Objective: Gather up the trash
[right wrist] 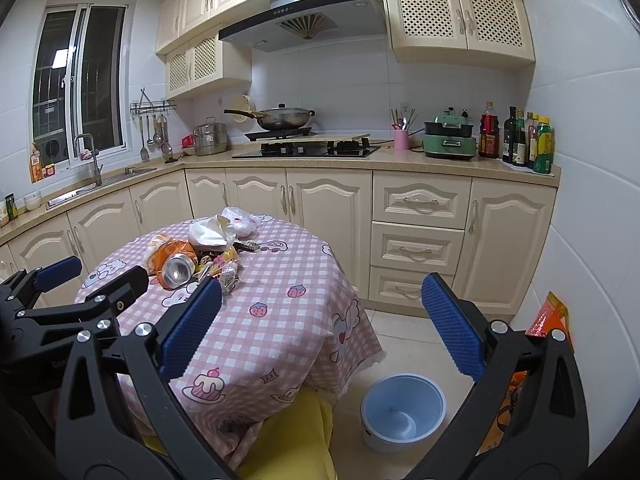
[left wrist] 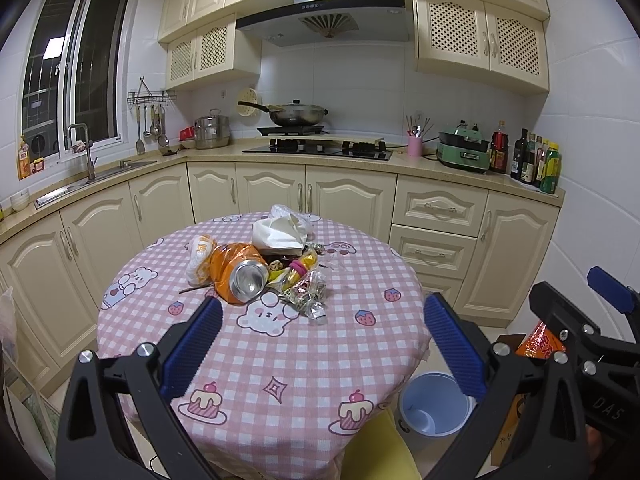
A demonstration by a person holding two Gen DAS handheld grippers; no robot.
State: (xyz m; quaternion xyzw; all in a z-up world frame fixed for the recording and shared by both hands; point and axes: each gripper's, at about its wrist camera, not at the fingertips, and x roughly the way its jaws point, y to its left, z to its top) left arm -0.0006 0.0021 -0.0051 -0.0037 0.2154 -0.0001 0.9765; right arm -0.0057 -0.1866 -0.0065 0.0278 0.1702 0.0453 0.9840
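A heap of trash lies on the far half of a round table with a pink checked cloth (left wrist: 280,360): a crushed orange can (left wrist: 244,276), a white crumpled bag (left wrist: 280,234), shiny wrappers (left wrist: 310,294) and a small orange-printed wrapper (left wrist: 200,256). The heap also shows in the right wrist view, with the can (right wrist: 176,270). My left gripper (left wrist: 322,344) is open and empty over the near half of the table. My right gripper (right wrist: 320,324) is open and empty, to the right of the table above the floor. A pale blue bin (right wrist: 402,410) stands on the floor; it also shows in the left wrist view (left wrist: 436,404).
Cream kitchen cabinets and a counter with a hob (left wrist: 320,148), a sink (left wrist: 96,176) and bottles (left wrist: 536,160) wrap around behind the table. A yellow seat (right wrist: 296,436) is tucked at the table's near edge. An orange packet (right wrist: 548,320) leans at the right wall.
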